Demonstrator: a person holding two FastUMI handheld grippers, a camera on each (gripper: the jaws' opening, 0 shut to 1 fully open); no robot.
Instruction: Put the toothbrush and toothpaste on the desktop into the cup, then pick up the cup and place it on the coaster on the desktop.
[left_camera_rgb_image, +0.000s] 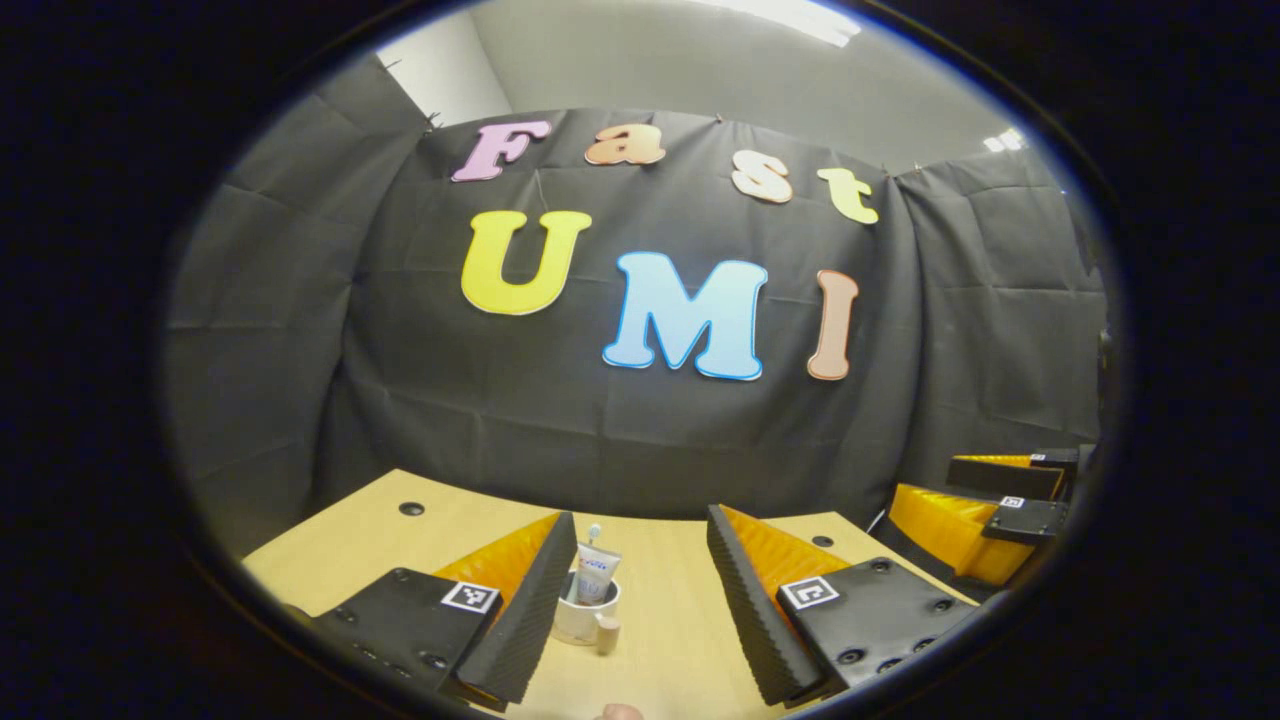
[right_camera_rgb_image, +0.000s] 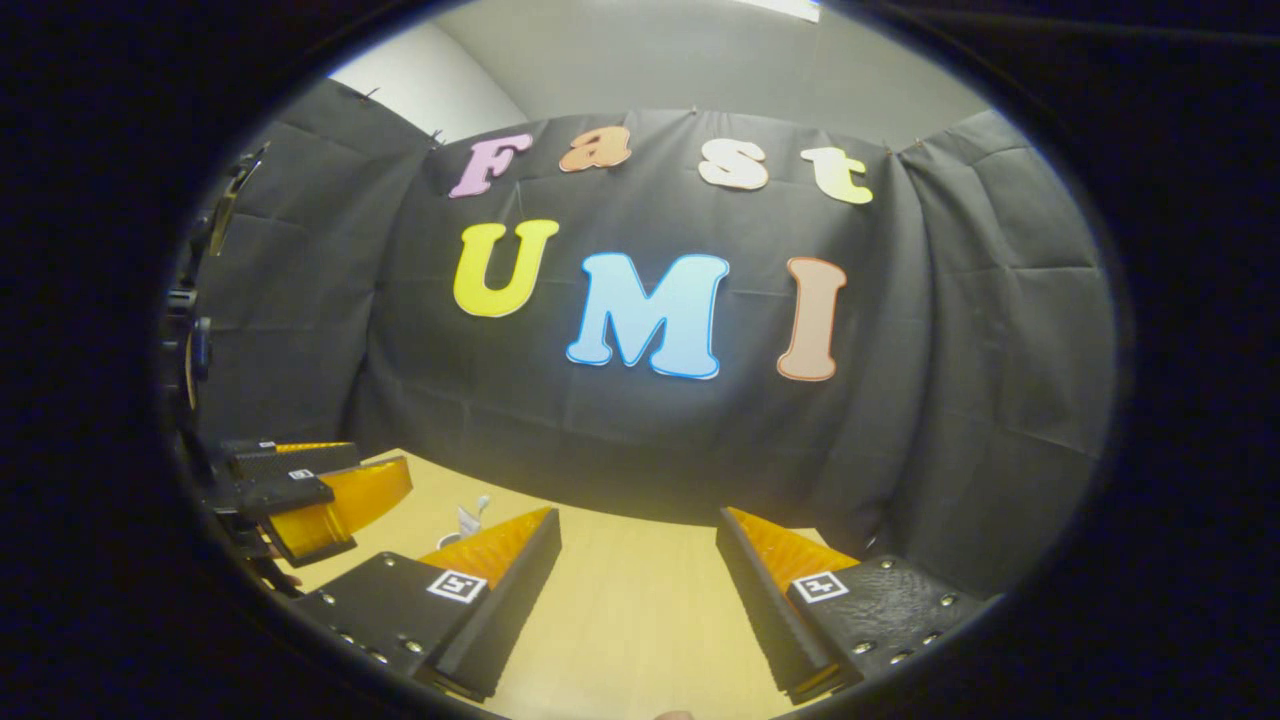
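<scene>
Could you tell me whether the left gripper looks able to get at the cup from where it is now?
Probably yes: the left gripper is open, and the cup, holding the toothpaste and toothbrush, stands on the desktop just ahead with nothing between.

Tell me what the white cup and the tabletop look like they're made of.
The small white cup looks like glazed ceramic: thick rim, soft sheen, though plastic is possible. The pale yellowish tabletop looks like wood or laminate: faint grain, matte finish, round dark holes.
</scene>
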